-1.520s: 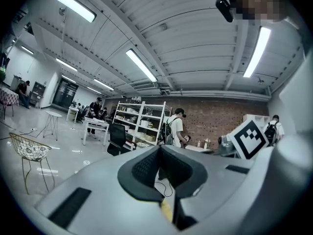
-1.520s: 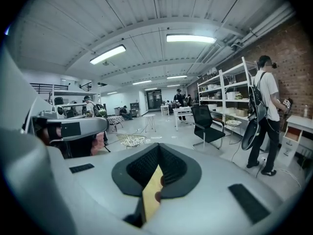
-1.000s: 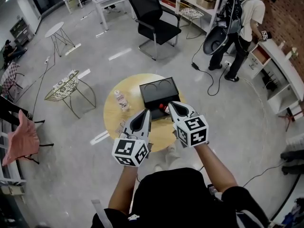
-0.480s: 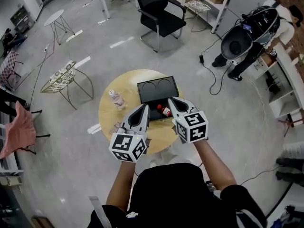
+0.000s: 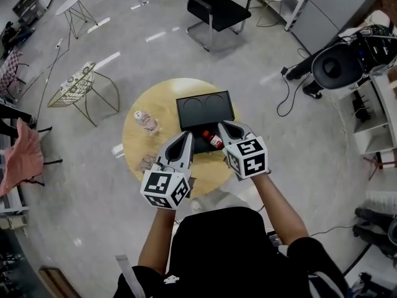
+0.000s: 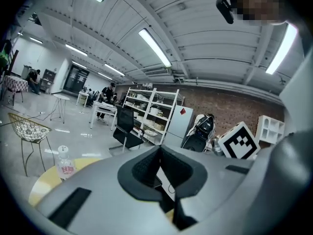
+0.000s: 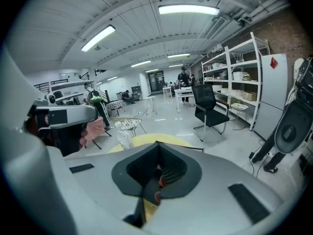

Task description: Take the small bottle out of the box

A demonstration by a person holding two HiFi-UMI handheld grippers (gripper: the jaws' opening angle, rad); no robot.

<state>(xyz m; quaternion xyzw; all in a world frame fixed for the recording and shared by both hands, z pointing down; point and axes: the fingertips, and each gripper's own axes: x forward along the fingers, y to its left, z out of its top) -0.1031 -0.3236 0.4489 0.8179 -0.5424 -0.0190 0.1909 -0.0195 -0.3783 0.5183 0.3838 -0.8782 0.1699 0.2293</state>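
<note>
Small bottle (image 5: 213, 140) lying in the open box (image 5: 205, 108), not yet gripped.
You hold the right gripper (image 5: 228, 129) just beside it and the left gripper (image 5: 187, 138) flanking, both with jaws together and empty, probably lining up before opening.

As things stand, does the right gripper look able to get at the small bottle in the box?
Probably yes. The box is open, and the small bottle lies uncovered inside, beside the right gripper with nothing between. Its jaws look shut, so they must open first.
</note>
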